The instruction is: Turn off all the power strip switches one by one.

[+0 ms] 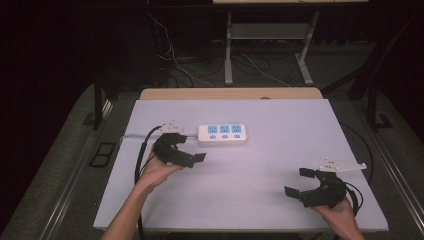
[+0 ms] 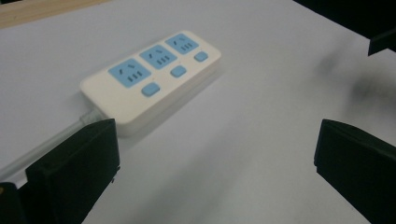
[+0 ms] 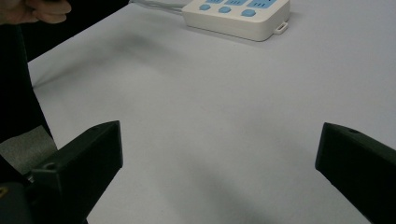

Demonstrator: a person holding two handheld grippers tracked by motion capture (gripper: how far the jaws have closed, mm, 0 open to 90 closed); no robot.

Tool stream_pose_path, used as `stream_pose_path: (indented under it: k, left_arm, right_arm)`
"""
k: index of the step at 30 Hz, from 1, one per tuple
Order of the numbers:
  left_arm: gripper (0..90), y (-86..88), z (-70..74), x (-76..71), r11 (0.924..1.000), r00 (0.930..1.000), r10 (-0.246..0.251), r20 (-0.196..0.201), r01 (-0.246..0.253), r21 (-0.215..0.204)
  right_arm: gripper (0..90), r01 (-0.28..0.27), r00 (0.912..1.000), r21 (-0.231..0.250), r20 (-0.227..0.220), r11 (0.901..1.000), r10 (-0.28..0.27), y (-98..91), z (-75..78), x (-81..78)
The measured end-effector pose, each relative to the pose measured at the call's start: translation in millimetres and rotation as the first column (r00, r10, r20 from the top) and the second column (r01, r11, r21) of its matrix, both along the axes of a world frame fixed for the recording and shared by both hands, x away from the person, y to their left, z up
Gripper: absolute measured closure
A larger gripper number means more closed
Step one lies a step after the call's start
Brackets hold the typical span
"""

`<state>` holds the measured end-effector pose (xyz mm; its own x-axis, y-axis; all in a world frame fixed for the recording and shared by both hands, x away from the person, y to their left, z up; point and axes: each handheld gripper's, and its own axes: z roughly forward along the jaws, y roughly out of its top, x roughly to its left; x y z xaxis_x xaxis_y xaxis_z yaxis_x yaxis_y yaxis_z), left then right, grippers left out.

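A white power strip [image 1: 222,134] with three blue sockets and three blue buttons lies flat on the white tabletop [image 1: 270,150], left of centre. My left gripper [image 1: 192,147] hovers just in front and to the left of it, open, with nothing between its jaws. In the left gripper view the power strip [image 2: 149,79] lies ahead and to the left of the left gripper [image 2: 215,140], whose jaws stand wide apart over bare table. My right gripper [image 1: 298,182] rests near the front right corner, open and empty. The right gripper view has the right gripper [image 3: 219,144] spread wide, with the power strip [image 3: 238,16] far off.
The strip's white cord [image 1: 135,136] runs left off the table edge. A wooden desk edge [image 1: 230,93] borders the far side. Behind it are metal stand legs [image 1: 228,55] and loose cables on a dark floor. The other hand [image 3: 42,9] appears top left in the right gripper view.
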<state>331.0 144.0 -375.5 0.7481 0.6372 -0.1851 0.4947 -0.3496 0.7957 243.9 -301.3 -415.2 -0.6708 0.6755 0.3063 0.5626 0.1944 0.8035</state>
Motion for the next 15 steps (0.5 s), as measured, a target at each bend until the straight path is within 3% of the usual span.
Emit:
stream_pose_path:
  k: [3, 15]
  left_arm:
    - [0.0, 9.9, -7.6, -11.7, 0.9996, 0.9996, 0.02, 0.021, -0.02, -0.019]
    - [0.0, 36.9, -44.0, -55.5, 0.9942, 0.9971, 0.072, 0.027, -0.069, -0.082]
  right_arm:
    - [0.6, 0.001, 1.0, 0.002, -0.001, 1.0, -0.001, -0.1, -0.2, 0.0]
    - [0.6, 0.001, 1.0, 0.004, -0.007, 1.0, -0.001, 0.7, -1.8, 0.4]
